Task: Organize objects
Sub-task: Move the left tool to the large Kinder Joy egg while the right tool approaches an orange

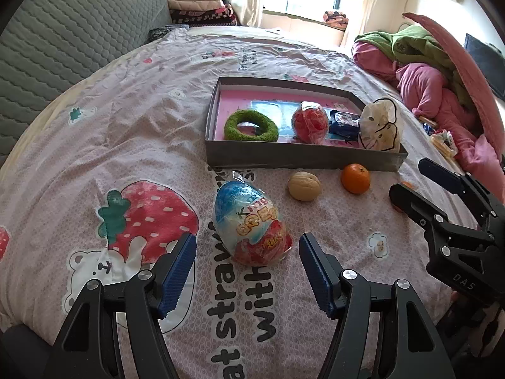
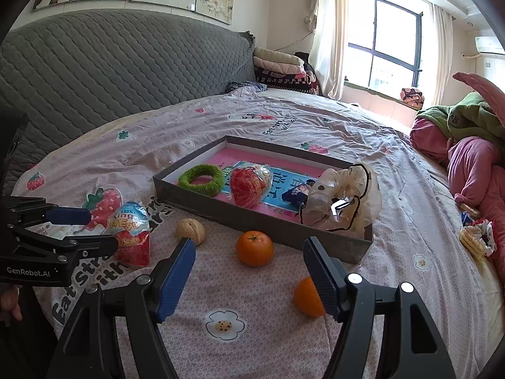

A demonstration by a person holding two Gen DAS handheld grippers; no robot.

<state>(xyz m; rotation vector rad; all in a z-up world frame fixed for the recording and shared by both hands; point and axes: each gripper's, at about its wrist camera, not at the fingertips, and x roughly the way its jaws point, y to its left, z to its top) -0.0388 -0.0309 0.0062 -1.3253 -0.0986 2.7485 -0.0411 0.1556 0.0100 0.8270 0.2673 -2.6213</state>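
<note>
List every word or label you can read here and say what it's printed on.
"GenRobot.AI": left gripper body.
"DAS": right gripper body.
"King", "Egg": wrapped egg.
"Eat stra…", "with": bedsheet, partly hidden.
Box liner and blue packet print: too blurred.

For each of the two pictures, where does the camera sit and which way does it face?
Left wrist view: sits on the left tongs, faces down the bed at the wrapped egg; the right tongs show at right.
Right wrist view: sits on the right tongs, faces the two oranges on the bed; the left tongs show at left.
Shared: grey box, walnut, egg, window.
</note>
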